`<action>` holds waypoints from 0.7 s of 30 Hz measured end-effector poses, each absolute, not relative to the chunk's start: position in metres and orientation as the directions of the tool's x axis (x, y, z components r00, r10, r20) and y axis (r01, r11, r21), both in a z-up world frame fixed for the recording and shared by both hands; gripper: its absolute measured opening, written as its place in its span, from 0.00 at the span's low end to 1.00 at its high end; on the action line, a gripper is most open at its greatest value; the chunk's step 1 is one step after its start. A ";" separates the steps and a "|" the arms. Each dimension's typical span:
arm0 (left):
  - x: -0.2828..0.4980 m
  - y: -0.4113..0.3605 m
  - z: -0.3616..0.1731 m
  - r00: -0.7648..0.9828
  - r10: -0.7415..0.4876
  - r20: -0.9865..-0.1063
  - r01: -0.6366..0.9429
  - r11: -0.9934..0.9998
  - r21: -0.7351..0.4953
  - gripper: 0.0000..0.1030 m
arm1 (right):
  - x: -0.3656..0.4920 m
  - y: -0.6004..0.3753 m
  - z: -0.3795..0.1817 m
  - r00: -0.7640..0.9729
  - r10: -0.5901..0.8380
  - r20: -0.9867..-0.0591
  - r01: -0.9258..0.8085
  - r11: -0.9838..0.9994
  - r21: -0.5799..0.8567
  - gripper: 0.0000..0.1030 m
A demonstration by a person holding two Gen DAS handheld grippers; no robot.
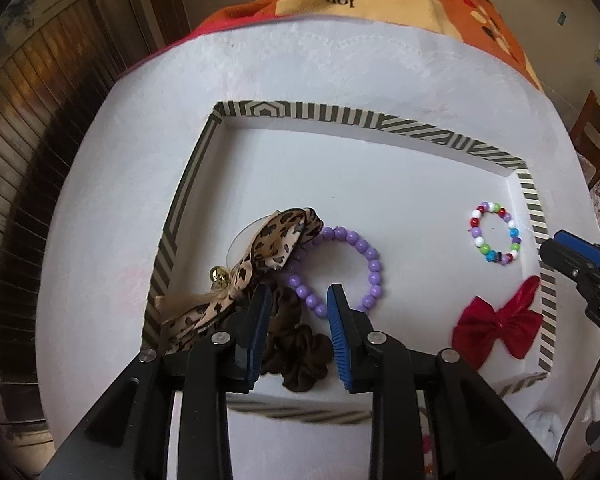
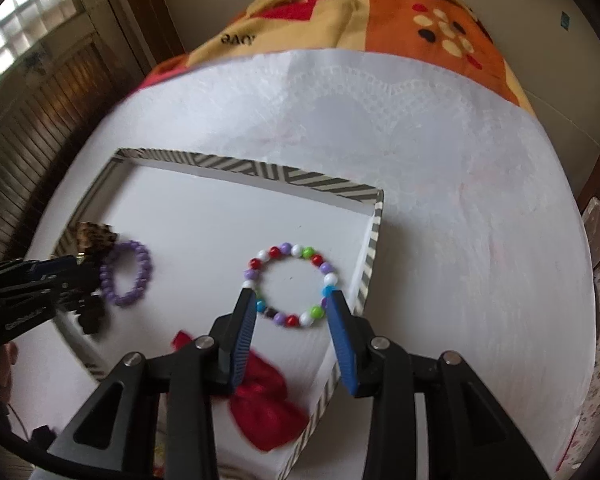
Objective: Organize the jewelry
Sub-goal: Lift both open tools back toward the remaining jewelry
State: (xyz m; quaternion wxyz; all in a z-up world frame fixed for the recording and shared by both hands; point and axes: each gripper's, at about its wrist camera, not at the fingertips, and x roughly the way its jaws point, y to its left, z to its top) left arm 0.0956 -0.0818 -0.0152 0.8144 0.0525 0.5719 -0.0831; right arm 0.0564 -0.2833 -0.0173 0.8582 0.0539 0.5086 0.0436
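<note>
A shallow striped-rim tray [image 1: 534, 196] is seen on a white-covered desk [image 1: 140, 128], with much bare cloth left around it. The tray's far half is open floor. Left claw [image 1: 300, 300] is parted, nothing gripped, over a brown scrunchie [image 1: 296, 354] beside a purple bead bracelet [image 1: 364, 264] and leopard-print bow [image 1: 276, 244]. Right claw [image 2: 290, 300] is parted, straddling a multicolour bead bracelet [image 2: 296, 250] near the tray's right wall, pads not pressing. A red bow [image 1: 500, 322] lies by the near right corner.
</note>
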 end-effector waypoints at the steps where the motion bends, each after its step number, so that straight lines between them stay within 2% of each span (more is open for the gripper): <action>1: 0.092 -0.083 -0.012 0.338 -0.080 -0.938 0.200 0.980 -0.011 0.20 | 0.053 -0.281 -0.015 0.483 0.130 -0.866 -0.021 0.990 0.137 0.38; 12: 0.049 -0.080 0.024 0.403 -0.098 -0.910 0.198 0.980 -0.018 0.20 | -0.013 -0.274 0.025 0.552 0.143 -0.821 -0.001 0.985 0.171 0.43; 21: -0.001 -0.073 0.035 0.421 -0.113 -0.900 0.202 0.979 -0.028 0.20 | -0.070 -0.261 0.039 0.556 0.124 -0.822 -0.009 0.990 0.143 0.46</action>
